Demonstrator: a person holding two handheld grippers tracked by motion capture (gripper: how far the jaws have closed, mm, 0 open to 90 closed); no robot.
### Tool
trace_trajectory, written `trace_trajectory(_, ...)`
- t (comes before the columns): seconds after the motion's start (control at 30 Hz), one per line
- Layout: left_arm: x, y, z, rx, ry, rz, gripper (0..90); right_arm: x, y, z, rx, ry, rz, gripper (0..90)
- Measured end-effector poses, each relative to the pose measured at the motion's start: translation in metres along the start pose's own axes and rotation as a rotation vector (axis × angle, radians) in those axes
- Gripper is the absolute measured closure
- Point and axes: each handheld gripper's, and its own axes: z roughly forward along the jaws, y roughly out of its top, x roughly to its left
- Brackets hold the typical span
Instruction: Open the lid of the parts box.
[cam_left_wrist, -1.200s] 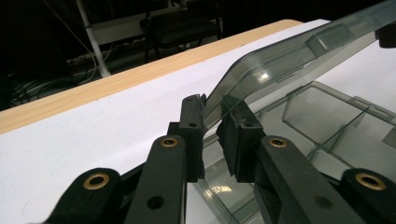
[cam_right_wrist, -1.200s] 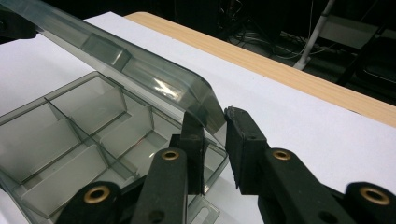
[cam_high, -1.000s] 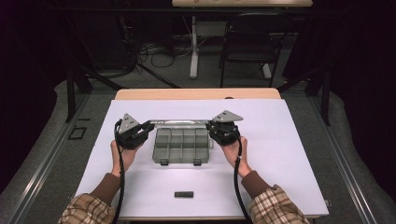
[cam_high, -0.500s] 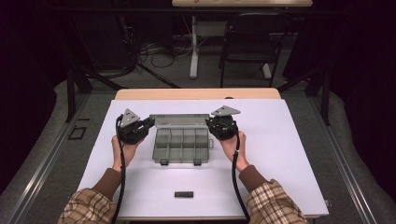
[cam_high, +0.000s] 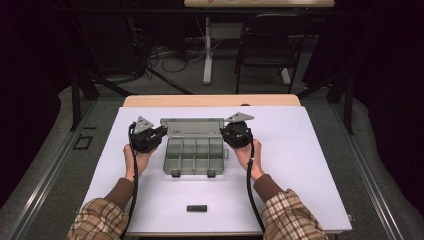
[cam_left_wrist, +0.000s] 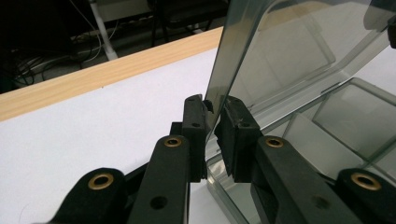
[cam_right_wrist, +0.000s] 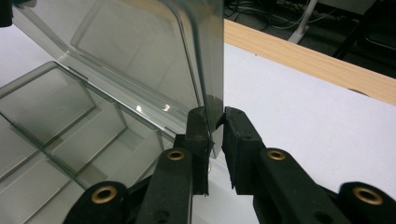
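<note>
White tabletop (cam_high: 300, 170) runs forward from a small black block (cam_high: 196, 208) near the person's edge to the clear compartment box (cam_high: 193, 156) at its middle, its hinged lid (cam_high: 192, 127) standing nearly upright. Each side edge is pinched: left claw (cam_left_wrist: 212, 135) and right claw (cam_right_wrist: 215, 140) are both closed onto the thin plastic. To move the lid cleanly (opening or closing, I cannot tell which), both should swing together about the rear hinge, staying level and gripping lightly to avoid twisting.

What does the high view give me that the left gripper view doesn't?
High view alone: the whole box with its two front latches, both hands, the right gripper at the lid's other end, and a small black bar near the table's front edge. Left gripper view alone: the left gripper with its jaws pinching the lid's side edge. Both: the raised lid, the empty compartments, the white table.
</note>
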Motion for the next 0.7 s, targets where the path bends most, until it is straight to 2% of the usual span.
trace_trajectory(0.37,0.003,-0.003,0.011,0.030,0.005,-0.021,81.6,-0.003,-0.002,0.010,0.020,-0.003,0.027,80.5)
trace_trajectory(0.7,0.003,-0.007,0.020,0.059,0.021,-0.023,81.8,-0.004,-0.004,0.019,0.033,-0.020,0.023,80.5)
